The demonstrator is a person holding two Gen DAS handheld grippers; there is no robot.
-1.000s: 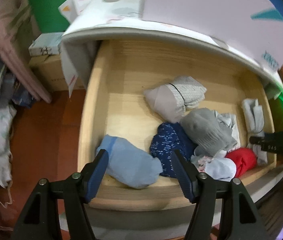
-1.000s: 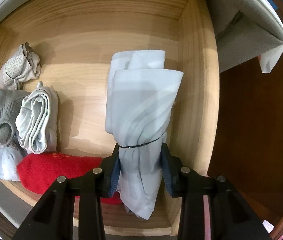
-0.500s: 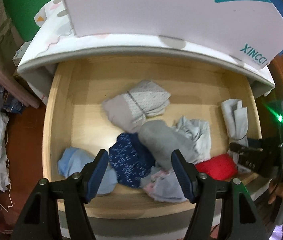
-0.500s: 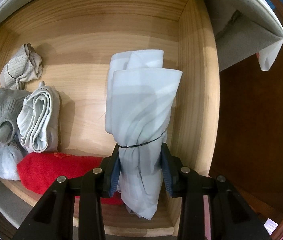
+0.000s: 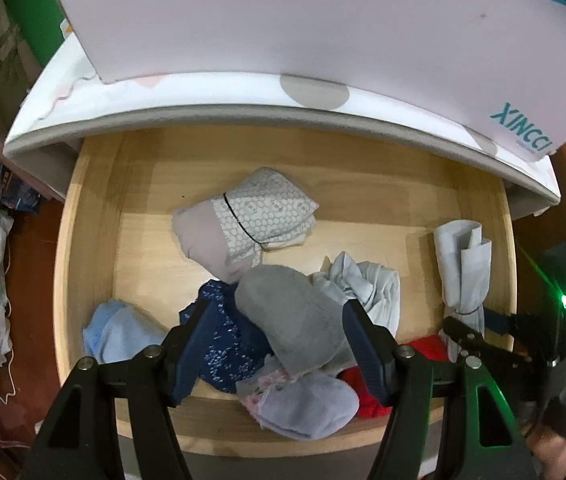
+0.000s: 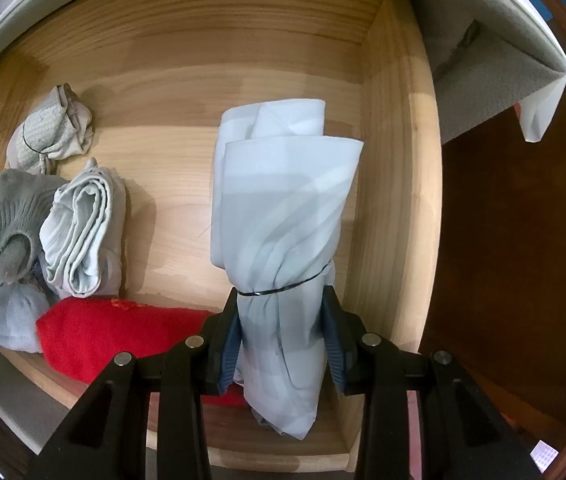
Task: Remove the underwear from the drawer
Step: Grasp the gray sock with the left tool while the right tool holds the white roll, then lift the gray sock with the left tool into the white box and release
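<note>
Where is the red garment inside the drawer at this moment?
In the right wrist view the red garment lies at the lower left, along the drawer's front edge, just below the folded pale garment.

The open light wooden drawer [image 5: 87,216] carries small folded clothes on its bottom. A beige and white dotted bundle with a black band [image 5: 249,220] lies in the middle. Near the front lie a light blue piece [image 5: 117,330], a dark blue patterned piece [image 5: 227,350] and a red folded cloth [image 6: 115,332].
</note>
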